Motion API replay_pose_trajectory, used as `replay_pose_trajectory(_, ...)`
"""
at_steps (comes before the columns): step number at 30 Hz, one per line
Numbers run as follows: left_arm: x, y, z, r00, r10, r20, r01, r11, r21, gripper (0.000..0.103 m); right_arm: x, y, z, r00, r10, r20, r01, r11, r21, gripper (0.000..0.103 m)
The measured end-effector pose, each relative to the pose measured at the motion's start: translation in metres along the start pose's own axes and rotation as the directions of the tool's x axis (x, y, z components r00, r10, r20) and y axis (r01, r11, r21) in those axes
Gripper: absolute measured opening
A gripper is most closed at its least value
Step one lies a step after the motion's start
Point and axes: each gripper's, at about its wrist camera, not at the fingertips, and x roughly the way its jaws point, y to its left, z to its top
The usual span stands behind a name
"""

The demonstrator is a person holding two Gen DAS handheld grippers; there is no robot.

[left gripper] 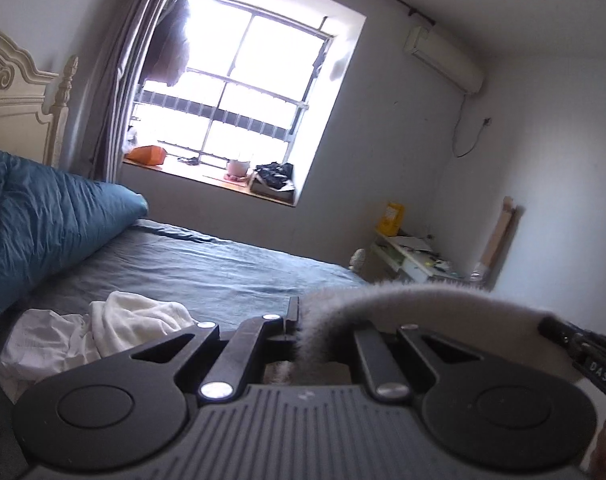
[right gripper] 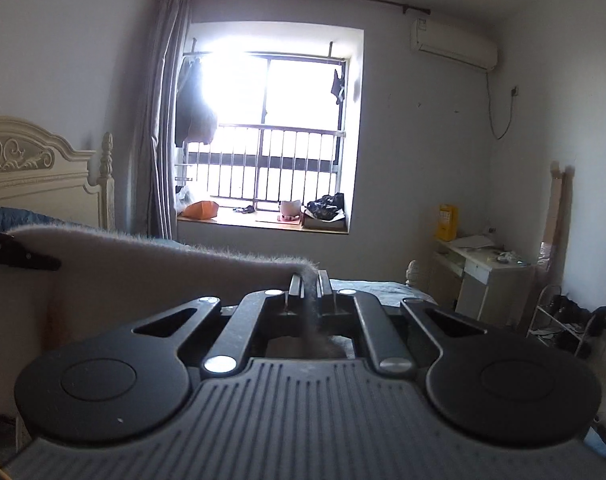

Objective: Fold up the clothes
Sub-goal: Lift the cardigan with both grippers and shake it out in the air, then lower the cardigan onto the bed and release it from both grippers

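Left tool (left gripper: 299, 320): matte black, two round hubs with recessed discs, angled link arms with triangular cut-outs, silver rivet heads at joints, grey ribbed base plate in front of camera. Right tool (right gripper: 309, 286): same build, black hubs, link arms, silver rivets, ribbed grey plate; narrow black fingers (right gripper: 294, 286) with thin flat pads. Right tool's side, seen from left wrist view, bears white letters, partly readable, "DAS".
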Motion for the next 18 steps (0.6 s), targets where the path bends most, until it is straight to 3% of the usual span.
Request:
replay_pose_trajectory(5,0.115,-0.010,0.013,0.992,0.125,-0.032,-0.124,0.992,0.033,0.006,0.104,-0.026,-0.013,0.997,0.075,-0.011,-0.075,0.997,0.008,0.003)
replay_pose_trajectory(9,0.219,-0.013,0.004,0.975,0.215,-0.059,-0.210,0.974,0.090,0.006,0.208,-0.050,-0.041,0.992,0.116,-0.040,-0.116,0.993,0.005,0.003)
replay_pose_trajectory(11,0.278,-0.009,-0.012,0.962,0.250,-0.109,-0.238,0.965,0.114,0.007,0.253,-0.054,-0.066,0.990,0.120,-0.072,-0.121,0.993,-0.007,0.003)
replay_pose_trajectory(12,0.309,-0.001,-0.022,0.953,0.259,-0.156,-0.242,0.963,0.119,0.008,0.268,-0.056,-0.082,0.989,0.121,-0.089,-0.122,0.992,-0.013,0.003)
replay_pose_trajectory(13,0.339,0.009,-0.035,0.940,0.270,-0.207,-0.249,0.961,0.122,0.016,0.285,-0.057,-0.099,0.987,0.121,-0.110,-0.124,0.992,-0.019,0.003)
replay_pose_trajectory(14,0.367,0.020,-0.049,0.926,0.271,-0.263,-0.247,0.961,0.122,0.036,0.308,-0.056,-0.119,0.982,0.120,-0.147,-0.125,0.992,-0.027,0.003)
replay_pose_trajectory(16,0.410,0.042,-0.084,0.889,0.296,-0.350,-0.265,0.955,0.133,0.055,0.346,-0.050,-0.169,0.959,0.124,-0.254,-0.135,0.990,-0.027,0.005)
replay_pose_trajectory(18,0.428,0.058,-0.127,0.850,0.332,-0.409,-0.295,0.943,0.152,0.055,0.379,-0.039,-0.226,0.916,0.127,-0.381,-0.146,0.989,-0.020,0.013)
